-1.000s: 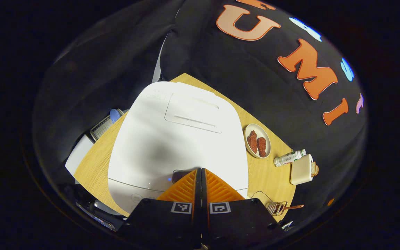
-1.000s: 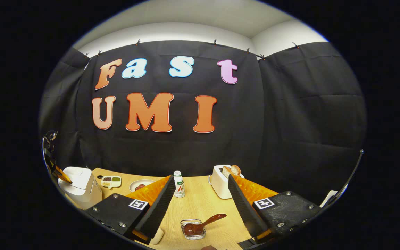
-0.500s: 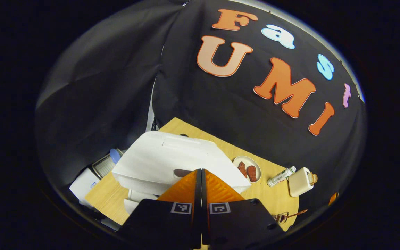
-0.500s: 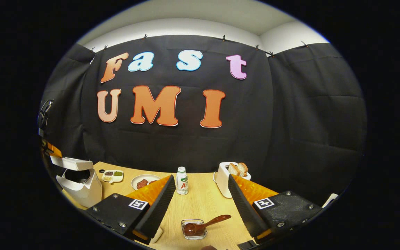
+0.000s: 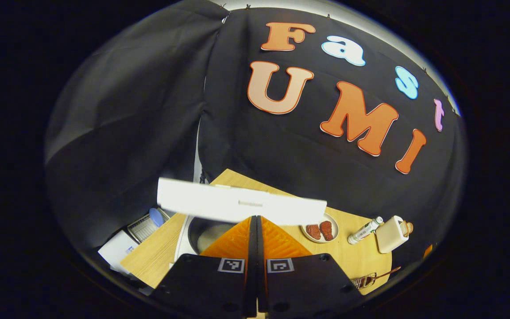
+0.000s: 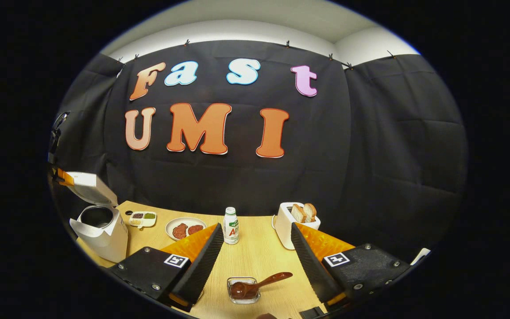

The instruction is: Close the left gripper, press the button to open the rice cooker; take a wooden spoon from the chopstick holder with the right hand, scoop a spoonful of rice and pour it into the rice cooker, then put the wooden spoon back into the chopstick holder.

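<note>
Overhead, rice cooker's [image 5: 202, 232] flat white lid [image 5: 237, 206].

A light wooden table [image 6: 255, 259] stands against the black cloth wall [image 6: 370, 146]; above the cloth, a pale, lit ceiling [image 6: 255, 22].

Your pale wooden worktop [image 6: 255, 259] carries the open rice cooker [image 6: 100, 232], a divided dish [image 6: 142, 218], a plate [image 6: 186, 228], a bottle [image 6: 230, 226], a toaster [image 6: 292, 225] and a glass holder [image 6: 242, 290] with the wooden spoon [image 6: 261, 283].
</note>
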`<state>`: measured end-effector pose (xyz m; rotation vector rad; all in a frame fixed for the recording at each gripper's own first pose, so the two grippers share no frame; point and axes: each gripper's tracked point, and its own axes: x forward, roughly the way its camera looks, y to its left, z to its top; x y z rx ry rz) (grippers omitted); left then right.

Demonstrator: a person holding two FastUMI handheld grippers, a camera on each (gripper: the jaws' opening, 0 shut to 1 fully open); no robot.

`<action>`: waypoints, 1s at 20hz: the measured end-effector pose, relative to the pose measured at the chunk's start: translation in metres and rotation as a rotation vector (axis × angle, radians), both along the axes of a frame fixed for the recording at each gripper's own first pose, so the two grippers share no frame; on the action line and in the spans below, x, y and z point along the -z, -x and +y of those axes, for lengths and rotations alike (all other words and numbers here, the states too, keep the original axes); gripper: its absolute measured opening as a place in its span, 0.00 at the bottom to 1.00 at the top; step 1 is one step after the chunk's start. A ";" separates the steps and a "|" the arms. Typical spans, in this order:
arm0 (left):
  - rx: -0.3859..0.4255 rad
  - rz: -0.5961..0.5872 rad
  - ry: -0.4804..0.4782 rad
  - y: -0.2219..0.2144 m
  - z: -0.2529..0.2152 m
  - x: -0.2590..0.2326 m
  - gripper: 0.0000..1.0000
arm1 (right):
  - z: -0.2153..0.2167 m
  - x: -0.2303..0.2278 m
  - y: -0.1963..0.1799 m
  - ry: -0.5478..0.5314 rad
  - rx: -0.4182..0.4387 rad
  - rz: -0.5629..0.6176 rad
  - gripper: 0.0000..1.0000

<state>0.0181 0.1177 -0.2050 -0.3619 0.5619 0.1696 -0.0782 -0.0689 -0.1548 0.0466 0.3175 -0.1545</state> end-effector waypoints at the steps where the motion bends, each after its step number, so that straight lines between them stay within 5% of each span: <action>1: -0.002 -0.023 0.001 0.001 -0.002 -0.007 0.05 | -0.001 0.003 0.001 0.003 0.002 0.007 0.95; 8: -0.022 -0.211 -0.117 0.016 -0.016 -0.062 0.05 | -0.009 0.032 0.006 -0.019 -0.008 0.058 0.95; 20: 0.072 -0.389 -0.376 0.035 -0.078 -0.127 0.05 | -0.004 0.125 0.019 -0.073 -0.026 0.265 0.95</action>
